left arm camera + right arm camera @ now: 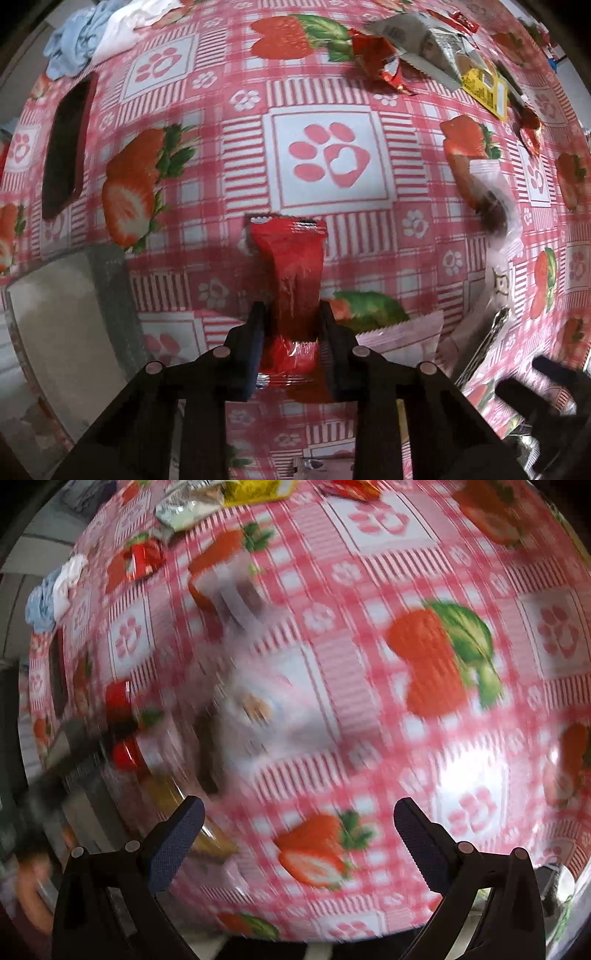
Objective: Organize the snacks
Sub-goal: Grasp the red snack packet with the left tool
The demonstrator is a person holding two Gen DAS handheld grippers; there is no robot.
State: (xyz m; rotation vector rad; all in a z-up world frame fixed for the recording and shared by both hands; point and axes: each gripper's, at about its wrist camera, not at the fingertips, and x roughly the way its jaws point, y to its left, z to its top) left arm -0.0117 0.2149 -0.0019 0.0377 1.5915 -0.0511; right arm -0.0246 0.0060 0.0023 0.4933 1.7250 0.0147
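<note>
gripping one red snack packet (291, 280), left gripper (291, 328).

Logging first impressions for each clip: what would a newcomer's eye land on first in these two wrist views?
First, the red snack packet pinched upright between the fingers of the left gripper, low in the centre of the left wrist view. Next, the loud pink strawberry-and-paw tablecloth filling both views, with a heap of crumpled wrappers at its far right edge. The right gripper hangs open over bare cloth, its view heavily blurred.

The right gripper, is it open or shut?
Open: the right gripper has its fingers wide apart, with only the tablecloth showing between them.
</note>
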